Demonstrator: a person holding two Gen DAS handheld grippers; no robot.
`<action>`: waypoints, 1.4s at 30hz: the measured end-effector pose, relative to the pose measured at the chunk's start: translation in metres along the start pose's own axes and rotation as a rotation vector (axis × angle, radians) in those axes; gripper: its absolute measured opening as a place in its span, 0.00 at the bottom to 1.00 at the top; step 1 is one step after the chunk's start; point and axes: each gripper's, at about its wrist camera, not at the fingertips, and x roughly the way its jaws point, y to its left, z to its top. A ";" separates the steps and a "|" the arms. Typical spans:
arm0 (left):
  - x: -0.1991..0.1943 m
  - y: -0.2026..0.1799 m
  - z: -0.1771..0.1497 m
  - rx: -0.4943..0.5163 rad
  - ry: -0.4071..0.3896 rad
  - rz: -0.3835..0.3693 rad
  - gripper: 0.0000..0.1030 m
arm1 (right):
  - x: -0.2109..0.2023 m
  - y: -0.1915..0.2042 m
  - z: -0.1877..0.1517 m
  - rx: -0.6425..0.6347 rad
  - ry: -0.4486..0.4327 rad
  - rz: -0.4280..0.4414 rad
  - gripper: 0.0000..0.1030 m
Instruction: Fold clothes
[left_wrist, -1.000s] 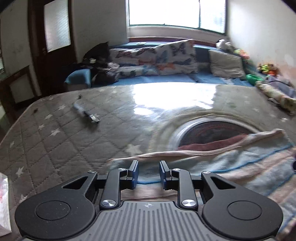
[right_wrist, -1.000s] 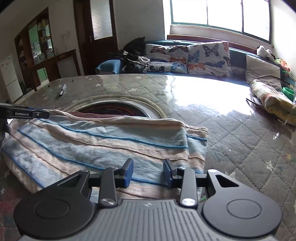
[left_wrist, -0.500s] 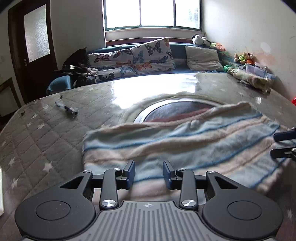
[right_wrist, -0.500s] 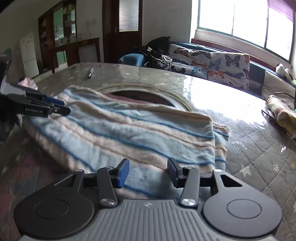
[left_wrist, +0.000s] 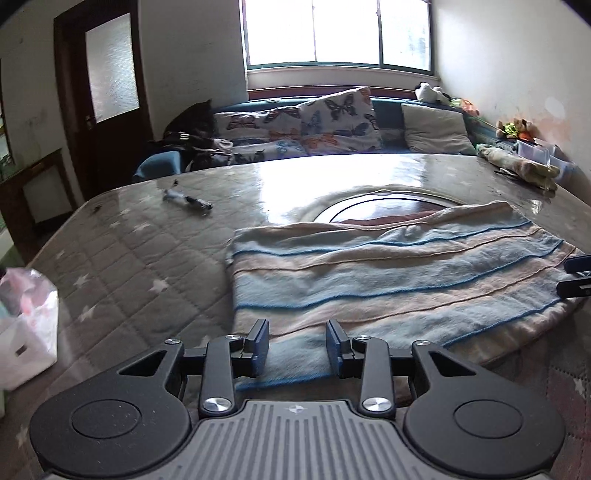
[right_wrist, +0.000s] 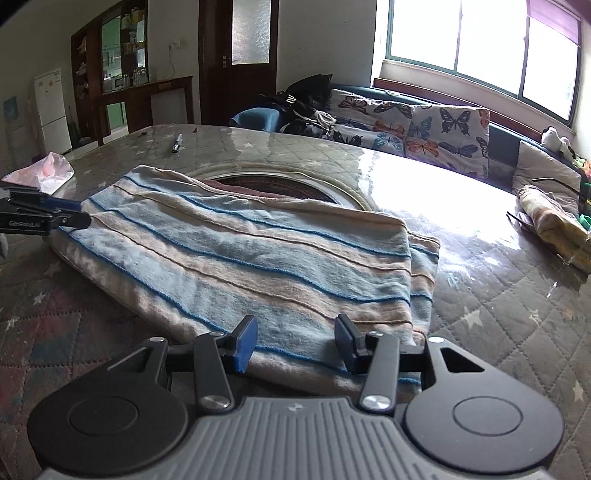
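A striped garment (left_wrist: 388, 273) in pale blue, beige and blue lines lies folded flat on the quilted table cover (left_wrist: 122, 258). My left gripper (left_wrist: 297, 347) hovers open over its near left edge, nothing between the fingers. The right gripper's fingertips (left_wrist: 576, 275) show at the far right edge of the left wrist view. In the right wrist view the same garment (right_wrist: 240, 258) spreads ahead, and my right gripper (right_wrist: 295, 343) stands open above its near edge. The left gripper (right_wrist: 40, 216) appears at that view's left edge, beside the garment's far corner.
A pen (left_wrist: 188, 199) lies on the cover at the back left. A white plastic bag (left_wrist: 26, 325) sits at the near left edge. A rolled cloth (right_wrist: 554, 225) rests at the right side. A sofa with butterfly cushions (left_wrist: 332, 118) runs behind the table.
Both grippers have drawn back and risen from the garment, their jaws opening wider. The garment now lies flat on its own, with more of it in view.
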 end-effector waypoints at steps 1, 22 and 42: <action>-0.001 0.001 -0.001 -0.006 0.000 0.005 0.36 | -0.001 0.000 0.000 0.003 -0.004 -0.005 0.45; -0.010 0.014 -0.016 -0.087 0.035 -0.027 0.44 | -0.007 -0.041 -0.004 0.191 -0.025 -0.072 0.53; -0.013 0.014 -0.020 -0.069 0.057 -0.067 0.35 | -0.006 -0.066 -0.020 0.346 -0.006 -0.011 0.25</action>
